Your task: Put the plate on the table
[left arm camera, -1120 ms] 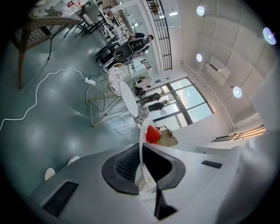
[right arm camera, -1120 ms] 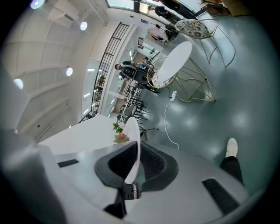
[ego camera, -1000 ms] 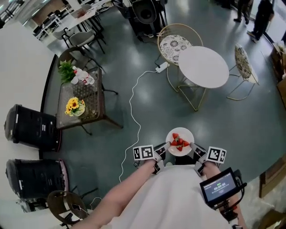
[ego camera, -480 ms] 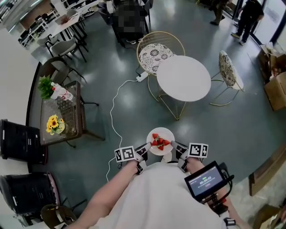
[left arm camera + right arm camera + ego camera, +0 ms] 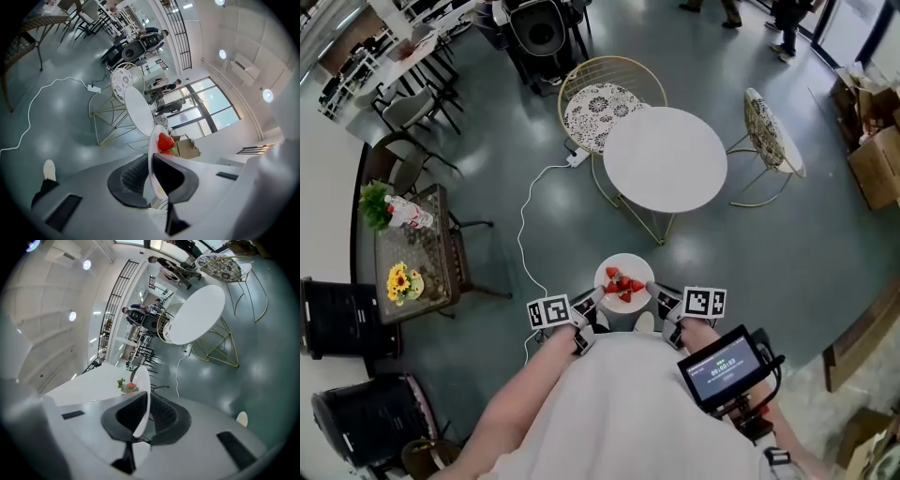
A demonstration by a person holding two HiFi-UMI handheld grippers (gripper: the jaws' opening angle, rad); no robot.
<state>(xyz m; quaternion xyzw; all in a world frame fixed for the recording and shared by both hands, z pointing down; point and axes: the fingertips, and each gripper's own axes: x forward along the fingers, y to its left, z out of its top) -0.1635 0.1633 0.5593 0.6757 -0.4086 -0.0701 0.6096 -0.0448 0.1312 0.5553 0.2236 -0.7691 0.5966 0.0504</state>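
A white plate with several red strawberries hangs in front of me over the floor, held by both grippers. My left gripper is shut on the plate's left rim, with a strawberry showing just past its jaws. My right gripper is shut on the right rim. The round white table stands a short way ahead, its top bare; it also shows in both gripper views as the white table and the white table.
A gold wire chair stands behind the table and another chair to its right. A white power cable runs across the floor on the left. A glass side table with flowers stands at far left, cardboard boxes at far right.
The white table has come nearer and lower in the head view as I walk toward it. Both grippers keep their hold on the plate.
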